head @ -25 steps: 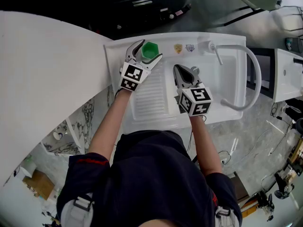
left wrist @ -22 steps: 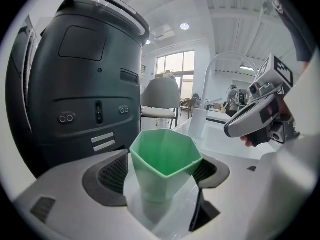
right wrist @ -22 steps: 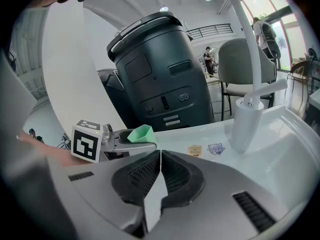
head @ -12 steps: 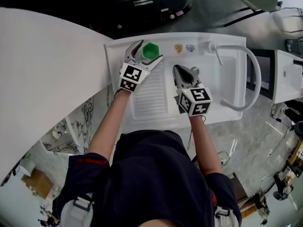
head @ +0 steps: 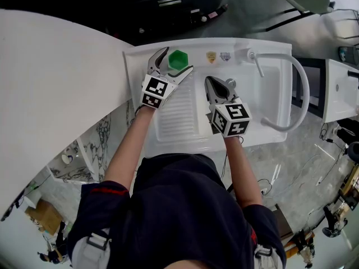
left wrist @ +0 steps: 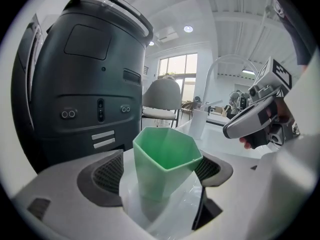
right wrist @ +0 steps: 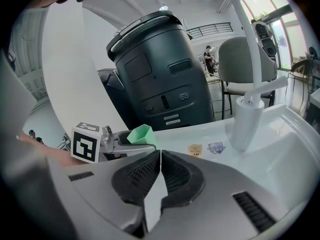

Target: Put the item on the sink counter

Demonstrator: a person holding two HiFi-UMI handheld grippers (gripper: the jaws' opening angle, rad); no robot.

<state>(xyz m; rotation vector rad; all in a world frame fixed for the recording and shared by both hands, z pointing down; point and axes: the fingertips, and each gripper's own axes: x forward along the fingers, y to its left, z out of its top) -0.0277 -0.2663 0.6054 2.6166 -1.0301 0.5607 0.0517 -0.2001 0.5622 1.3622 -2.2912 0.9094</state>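
The green faceted cup (left wrist: 165, 159) stands upright on the sink counter (head: 137, 60), between the left gripper's (head: 175, 59) jaws, which have just been opening and now stand wide. The right gripper (right wrist: 160, 156) is closed and empty. The cup looks light, stiff and smooth, best pinched across opposite flat walls.

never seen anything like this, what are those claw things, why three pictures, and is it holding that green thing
There is no robot here. A person holds a two-jaw gripper in each hand, and the cubes with square markers are part of them. The wide picture comes from a camera on the person's head, looking down. The other two come from cameras riding on each gripper, looking along its jaws.

The surface is a white sink counter with a ribbed draining area, a tap and two small stickers. A green cup stands upright on it, between the jaws of the left gripper. Those jaws have just been opening and stand wide, with a gap showing beside the cup, so it looks released rather than held. The right gripper is shut, with nothing in it.
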